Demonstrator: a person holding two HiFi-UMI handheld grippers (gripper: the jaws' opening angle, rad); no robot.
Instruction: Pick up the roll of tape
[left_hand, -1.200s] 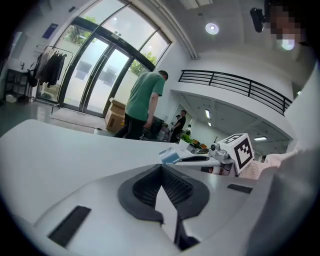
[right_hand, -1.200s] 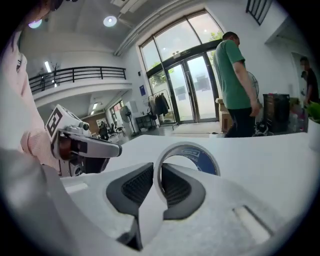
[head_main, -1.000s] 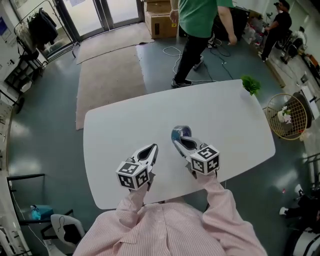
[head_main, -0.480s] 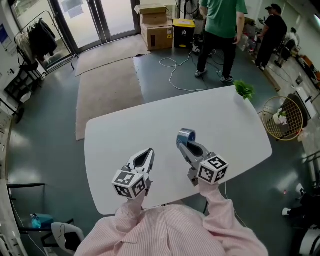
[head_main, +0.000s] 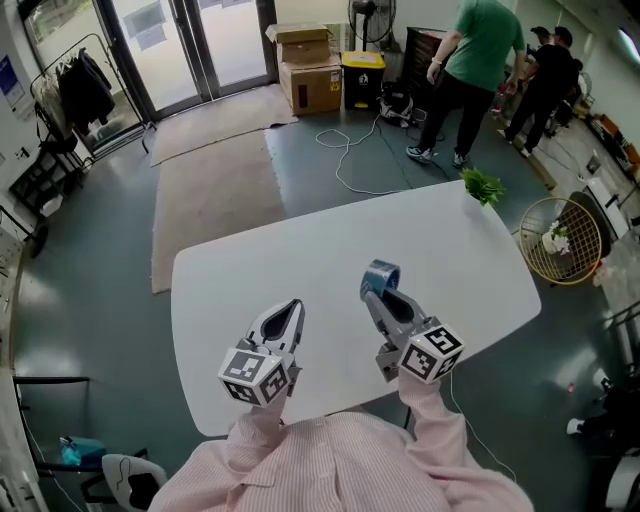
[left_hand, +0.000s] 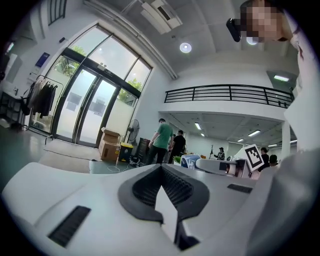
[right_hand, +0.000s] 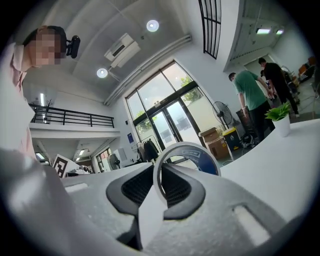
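The roll of tape (head_main: 381, 274), a thin ring with a blue side, stands on edge between the tips of my right gripper (head_main: 376, 286), which is shut on it and holds it above the white table (head_main: 250, 270). In the right gripper view the roll of tape (right_hand: 192, 156) rises from between the jaws of the right gripper (right_hand: 159, 186). My left gripper (head_main: 289, 311) is beside it to the left, shut with nothing in it. In the left gripper view the left gripper (left_hand: 161, 177) has its jaws together, and the tape (left_hand: 191, 161) shows at the right.
A small green plant (head_main: 482, 186) stands at the table's far right corner. People stand beyond the table near cardboard boxes (head_main: 308, 70) and a cable on the floor. A wire basket (head_main: 567, 240) stands to the right of the table. A rug (head_main: 212, 185) lies at the far left.
Both grippers have risen above the table, the right one carrying the tape up with it. The person in green has walked off to the far right.
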